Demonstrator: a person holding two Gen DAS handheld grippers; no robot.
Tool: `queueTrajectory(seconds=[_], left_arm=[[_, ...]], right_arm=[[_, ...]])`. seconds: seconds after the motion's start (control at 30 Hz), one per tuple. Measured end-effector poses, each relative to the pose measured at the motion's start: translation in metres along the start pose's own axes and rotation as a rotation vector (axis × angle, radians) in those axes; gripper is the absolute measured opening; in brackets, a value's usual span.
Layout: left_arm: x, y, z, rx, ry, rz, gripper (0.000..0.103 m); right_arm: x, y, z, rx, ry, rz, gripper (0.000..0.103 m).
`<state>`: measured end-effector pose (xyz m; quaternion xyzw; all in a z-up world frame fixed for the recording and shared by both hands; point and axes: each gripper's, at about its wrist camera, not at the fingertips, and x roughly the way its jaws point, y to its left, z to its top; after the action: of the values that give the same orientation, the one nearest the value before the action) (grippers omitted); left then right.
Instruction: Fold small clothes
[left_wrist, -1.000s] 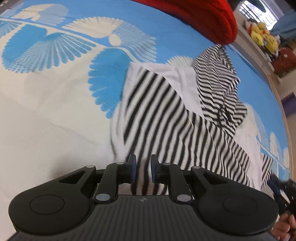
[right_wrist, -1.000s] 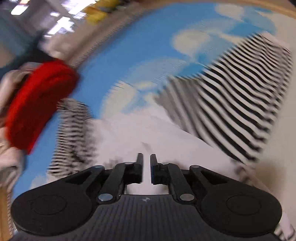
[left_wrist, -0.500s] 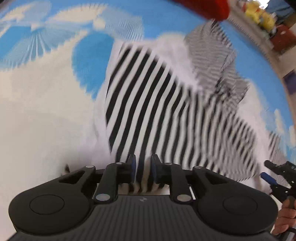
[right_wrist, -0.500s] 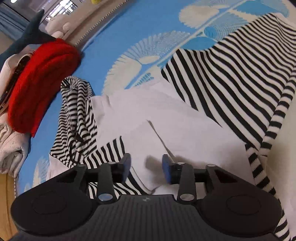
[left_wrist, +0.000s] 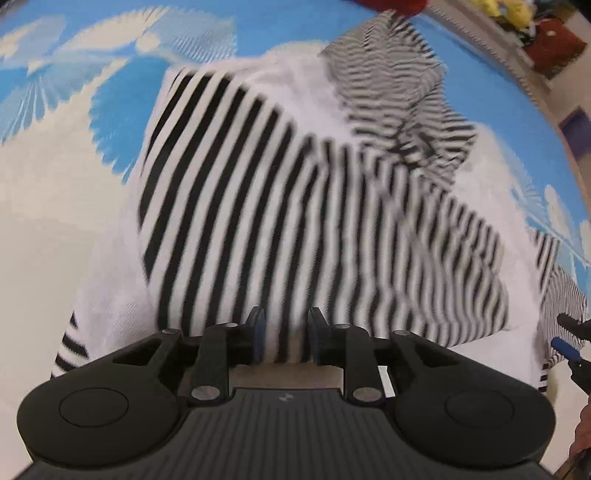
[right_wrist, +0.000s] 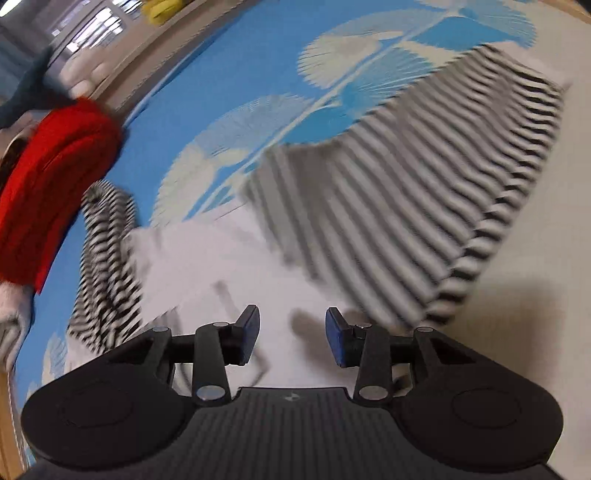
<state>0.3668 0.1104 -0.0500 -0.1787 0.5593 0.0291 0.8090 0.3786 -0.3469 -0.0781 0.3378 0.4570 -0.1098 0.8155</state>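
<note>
A black-and-white striped garment (left_wrist: 280, 206) with white panels lies partly folded on a blue and white patterned bedspread (left_wrist: 110, 74). My left gripper (left_wrist: 284, 339) is over its near striped edge, jaws slightly apart with striped cloth between them. My right gripper (right_wrist: 291, 336) is open above the garment's white panel (right_wrist: 229, 258), holding nothing. The striped body (right_wrist: 406, 192) spreads to its right, and a striped sleeve (right_wrist: 107, 236) lies to the left. The right gripper's tip (left_wrist: 569, 343) shows at the left wrist view's right edge.
A red folded cloth (right_wrist: 48, 177) sits on the bed at the far left of the right wrist view, with pale clothes beside it. Yellow plush toys (left_wrist: 506, 11) sit on a ledge beyond the bed's edge.
My right gripper let go of the white panel and opened wide. My left gripper moved forward over the striped edge and its jaws parted a little. Both views are blurred by motion.
</note>
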Motion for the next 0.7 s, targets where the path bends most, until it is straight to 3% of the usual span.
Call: queueTrajectory(seconds=[0.13, 0.43, 0.7], left_arm=[[-0.013, -0.017, 0.000, 0.040, -0.053, -0.042, 0.037], [-0.011, -0.050, -0.011, 0.147, -0.067, -0.035, 0.038], [-0.008, -0.057, -0.012, 0.170, -0.069, -0.052, 0.038]], right_arm=[[-0.009, -0.035, 0.022, 0.068, -0.043, -0.027, 0.041], [-0.036, -0.131, 0.075, 0.235, -0.179, -0.128, 0.041], [-0.034, -0.174, 0.088, 0.378, -0.190, -0.103, 0.041]])
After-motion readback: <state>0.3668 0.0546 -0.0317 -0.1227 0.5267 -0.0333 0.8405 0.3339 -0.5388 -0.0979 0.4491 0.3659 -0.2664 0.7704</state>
